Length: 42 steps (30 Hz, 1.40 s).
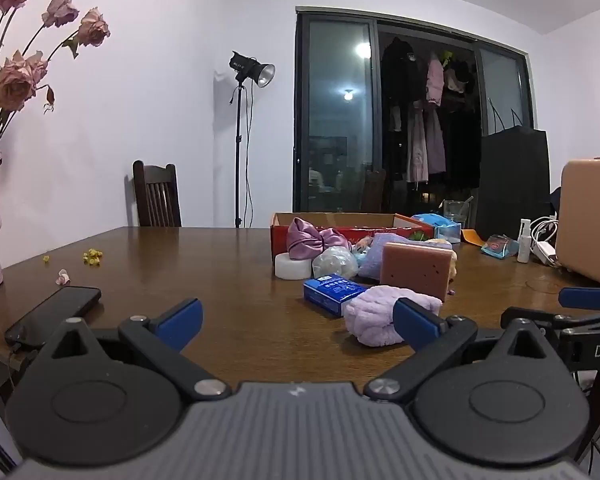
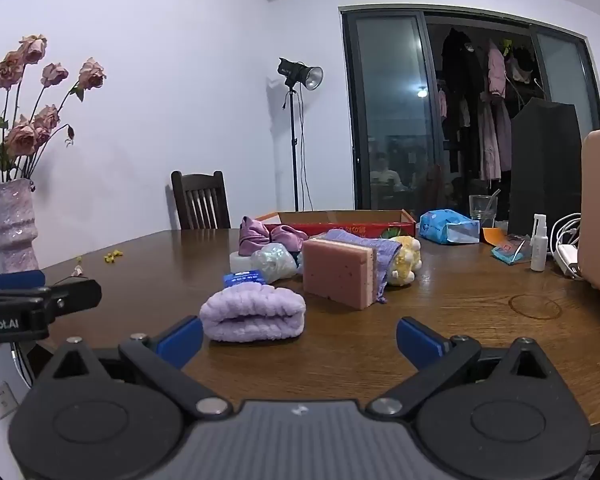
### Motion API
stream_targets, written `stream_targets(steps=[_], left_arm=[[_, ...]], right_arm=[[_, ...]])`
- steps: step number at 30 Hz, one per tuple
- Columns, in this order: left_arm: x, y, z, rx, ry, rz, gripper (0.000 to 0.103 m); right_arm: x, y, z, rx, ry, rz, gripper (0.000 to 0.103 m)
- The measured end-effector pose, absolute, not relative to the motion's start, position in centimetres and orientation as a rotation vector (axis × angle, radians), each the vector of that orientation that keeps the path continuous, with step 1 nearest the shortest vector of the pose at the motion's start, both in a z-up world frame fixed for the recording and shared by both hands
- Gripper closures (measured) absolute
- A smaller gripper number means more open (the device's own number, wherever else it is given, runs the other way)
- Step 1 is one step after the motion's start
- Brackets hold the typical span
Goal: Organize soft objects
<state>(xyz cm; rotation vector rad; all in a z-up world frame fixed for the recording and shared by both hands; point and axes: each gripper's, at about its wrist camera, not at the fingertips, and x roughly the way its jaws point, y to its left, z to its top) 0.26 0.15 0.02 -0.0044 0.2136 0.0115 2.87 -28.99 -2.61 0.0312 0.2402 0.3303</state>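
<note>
Left gripper (image 1: 298, 322) and right gripper (image 2: 300, 338) spread wide, holding nothing. Purple towel (image 2: 253, 317) at 11 o'clock of right, sponge (image 2: 339, 277) at 12.

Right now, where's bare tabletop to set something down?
Free: the wide stretch between the phone and the blue packet, and the patch right of the sponge around the ring stain. Crowded: the pile in front of the cardboard box, and the far right corner with bottle and cables.

White walls (image 2: 160, 80) are glowing softly; far off, a studio lamp (image 2: 300, 74) is standing beside dark glass doors (image 2: 392, 120), left of them.
</note>
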Motion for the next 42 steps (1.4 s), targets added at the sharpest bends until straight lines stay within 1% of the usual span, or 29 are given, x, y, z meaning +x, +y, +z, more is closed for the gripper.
stream_targets(steps=[3,5,8,10,42], left_arm=[[0.7,0.3,0.1,-0.018,0.220,0.025,0.000],[0.2,-0.3,0.2,0.013,0.197,0.016,0.000],[0.1,-1.0,0.2,0.019,0.197,0.009,0.000],[0.2,0.0,0.0,0.006,0.196,0.007,0.000],[0.2,0.2,0.0,0.008,0.196,0.016,0.000]], right_arm=[[3.1,-28.8,-2.8,0.034,0.256,0.338,0.000],[2.6,-28.8,-2.5,0.027,0.224,0.328,0.000],[3.1,-29.1,-2.6,0.039,0.250,0.316,0.000],[3.0,-29.2,-2.7,0.041,0.249,0.311,0.000],[3.2,-29.0,-3.0,0.031,0.254,0.303,0.000]])
